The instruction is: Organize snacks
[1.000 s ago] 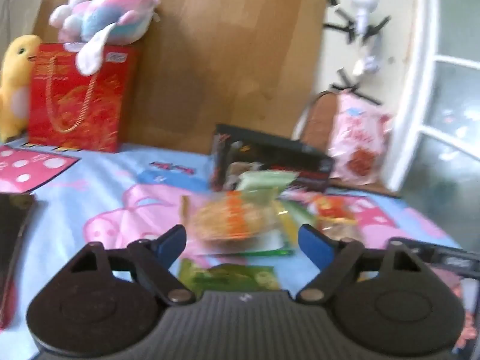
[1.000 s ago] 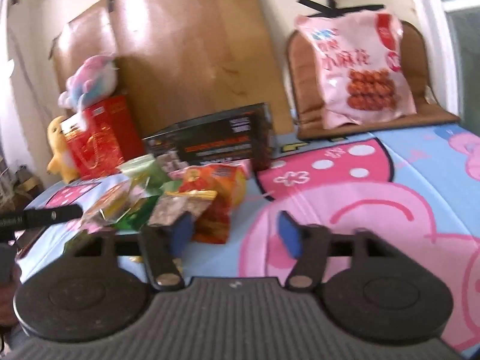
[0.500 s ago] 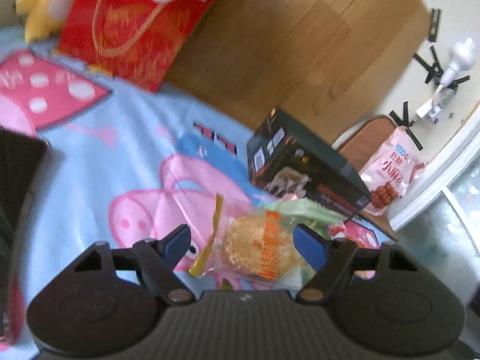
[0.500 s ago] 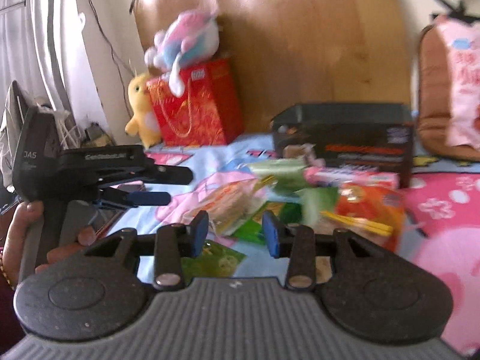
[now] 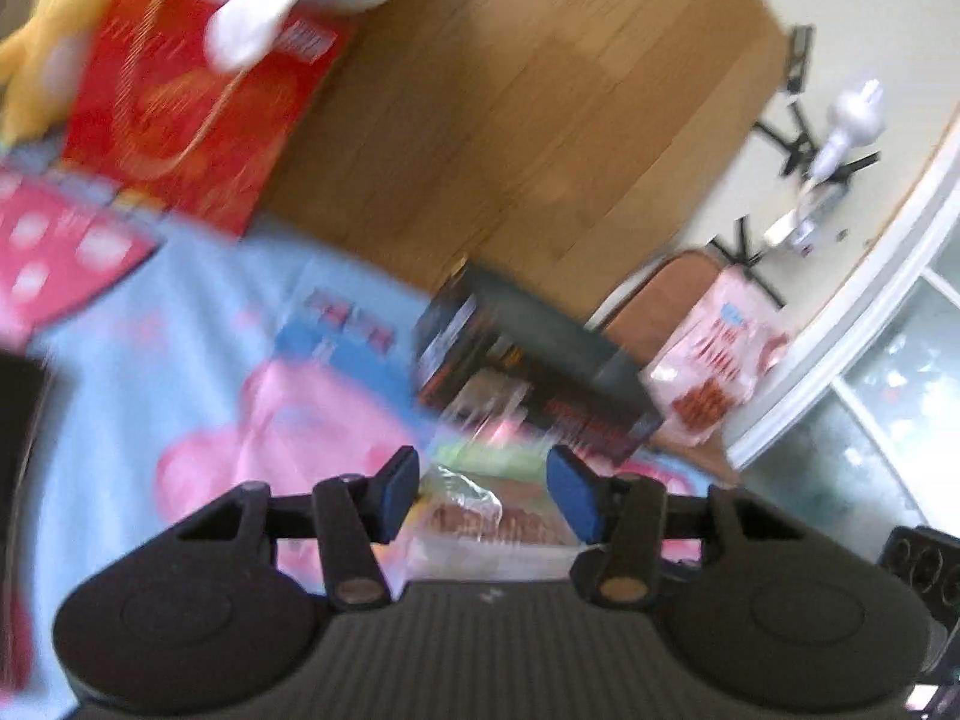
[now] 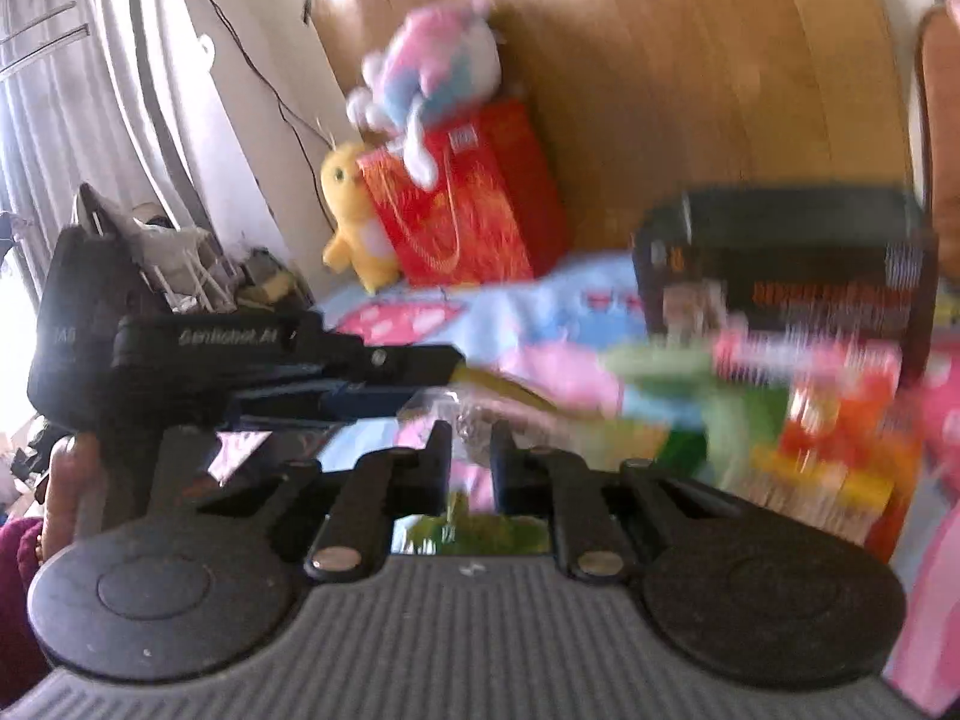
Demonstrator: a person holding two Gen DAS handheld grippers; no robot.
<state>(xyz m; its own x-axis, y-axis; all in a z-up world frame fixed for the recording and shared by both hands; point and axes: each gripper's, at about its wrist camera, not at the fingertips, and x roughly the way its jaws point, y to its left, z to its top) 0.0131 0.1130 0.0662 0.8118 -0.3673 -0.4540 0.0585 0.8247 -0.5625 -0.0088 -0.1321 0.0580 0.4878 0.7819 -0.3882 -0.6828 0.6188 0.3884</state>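
Blur smears both views; package print is unreadable, and the snack pile [image 6: 780, 420] in the right wrist view reads only as green, pink, red and orange patches in front of the black box [image 6: 786, 252]. Box lettering cannot be made out. A dark object [image 5: 18, 420] is cut off at the left edge of the left wrist view; another dark item [image 5: 924, 558] is cut off at the right edge.

Left gripper [image 5: 489, 495]: blue pads spread apart, jaws open. A clear-wrapped snack packet [image 5: 480, 516] with brownish contents lies between and below the pads, its lower part hidden by the gripper body. Whether either pad touches the wrap cannot be told. In the right wrist view the left gripper [image 6: 384, 372] shows from the side, a hand [image 6: 66, 492] on its handle, partly out of frame.

Right gripper [image 6: 471, 450]: fingers drawn close, a narrow gap between them. Crinkled clear wrap [image 6: 474, 420] sits in that gap, but blur hides whether the fingers pinch it. A green packet [image 6: 474, 534] shows below, mostly covered by the gripper.

Snacks lie on the blue and pink cartoon sheet [image 5: 180, 360], near the black box [image 5: 528, 360]. Behind: red gift bag [image 6: 462, 210], yellow plush [image 6: 354, 210], pink-blue plush [image 6: 438, 66], wooden board [image 5: 540, 120]. A pink snack bag [image 5: 714, 372] leans on a brown cushion [image 5: 654, 288].
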